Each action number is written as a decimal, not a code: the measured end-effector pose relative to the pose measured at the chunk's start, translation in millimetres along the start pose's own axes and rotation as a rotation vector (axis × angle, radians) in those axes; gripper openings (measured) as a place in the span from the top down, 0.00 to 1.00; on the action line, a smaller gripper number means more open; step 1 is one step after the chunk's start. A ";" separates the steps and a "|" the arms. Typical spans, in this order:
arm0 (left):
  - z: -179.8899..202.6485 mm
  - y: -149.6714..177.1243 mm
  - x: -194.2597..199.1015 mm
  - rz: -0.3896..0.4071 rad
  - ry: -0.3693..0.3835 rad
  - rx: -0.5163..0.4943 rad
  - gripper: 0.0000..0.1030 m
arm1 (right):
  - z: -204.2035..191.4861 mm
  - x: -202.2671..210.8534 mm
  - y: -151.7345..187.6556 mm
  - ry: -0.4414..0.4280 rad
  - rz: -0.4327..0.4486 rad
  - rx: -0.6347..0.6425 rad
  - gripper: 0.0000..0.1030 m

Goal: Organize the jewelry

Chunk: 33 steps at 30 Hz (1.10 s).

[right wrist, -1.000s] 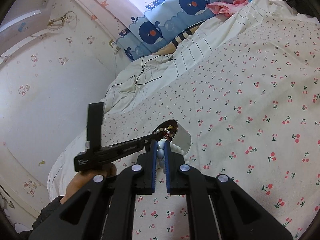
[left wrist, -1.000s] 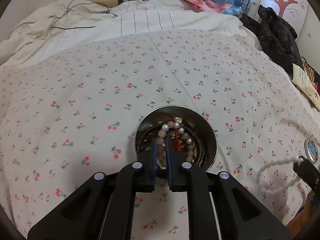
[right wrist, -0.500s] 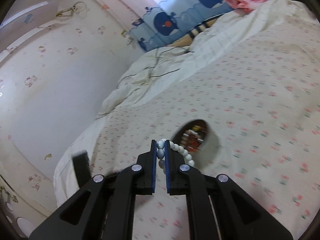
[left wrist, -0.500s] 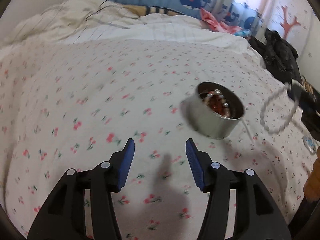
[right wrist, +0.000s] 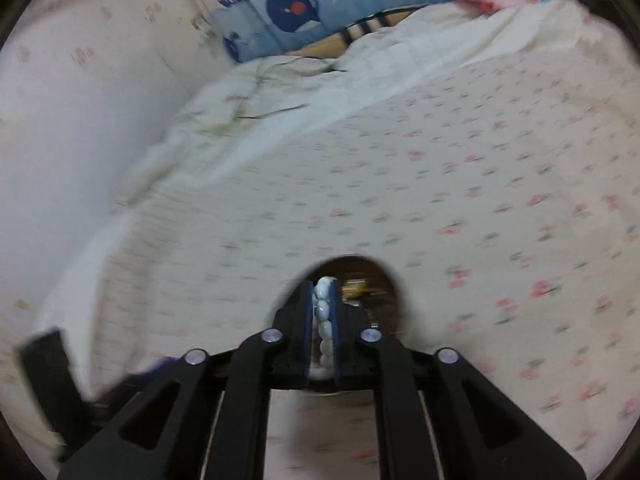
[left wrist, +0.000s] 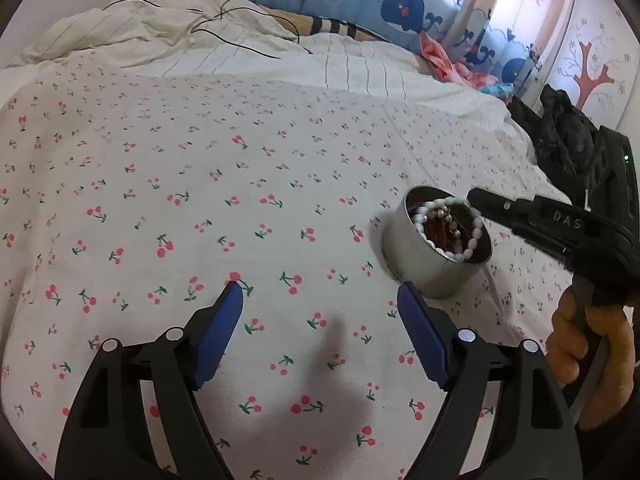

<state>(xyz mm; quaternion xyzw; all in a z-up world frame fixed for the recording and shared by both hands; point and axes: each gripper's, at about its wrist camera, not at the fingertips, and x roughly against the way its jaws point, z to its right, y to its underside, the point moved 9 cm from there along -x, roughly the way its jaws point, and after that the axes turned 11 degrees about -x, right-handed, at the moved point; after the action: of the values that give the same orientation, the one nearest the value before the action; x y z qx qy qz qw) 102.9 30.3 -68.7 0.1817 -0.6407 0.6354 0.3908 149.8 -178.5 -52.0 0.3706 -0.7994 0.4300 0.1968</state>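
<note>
A cherry-print bed cover carries a round metal tin. Half a second ago the white bead bracelet hung in the air beside the tin; now it drapes inside it, over the other jewelry, so release looks close. The right tool remains pinched on its beads, while the left tool has spread wide, empty, near the tin. The right view is motion-blurred, with the tin's contents indistinct.

Shiny metal tin, glossy white beads, matt cotton sheet w/ cherry print.
</note>
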 end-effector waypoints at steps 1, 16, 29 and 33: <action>2.2 1.1 -1.5 -0.006 -0.003 -0.010 0.26 | 3.0 8.4 -3.4 0.008 0.031 0.016 0.57; 35.5 19.0 -12.0 -0.027 -0.093 -0.108 0.16 | 59.2 57.9 80.6 0.302 0.070 0.199 0.30; 30.9 19.1 -8.3 -0.029 -0.171 -0.113 0.08 | 62.4 46.1 82.8 0.343 0.049 0.215 0.17; 34.5 18.2 -6.9 -0.028 -0.198 -0.139 0.08 | 62.5 45.5 82.7 0.345 0.046 0.213 0.17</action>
<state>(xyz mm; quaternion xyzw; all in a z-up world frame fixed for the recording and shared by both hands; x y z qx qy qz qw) 84.7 -2.2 -82.1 0.2250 -0.7162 0.5627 0.3460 57.6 -220.4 -102.6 0.2918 -0.7119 0.5738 0.2807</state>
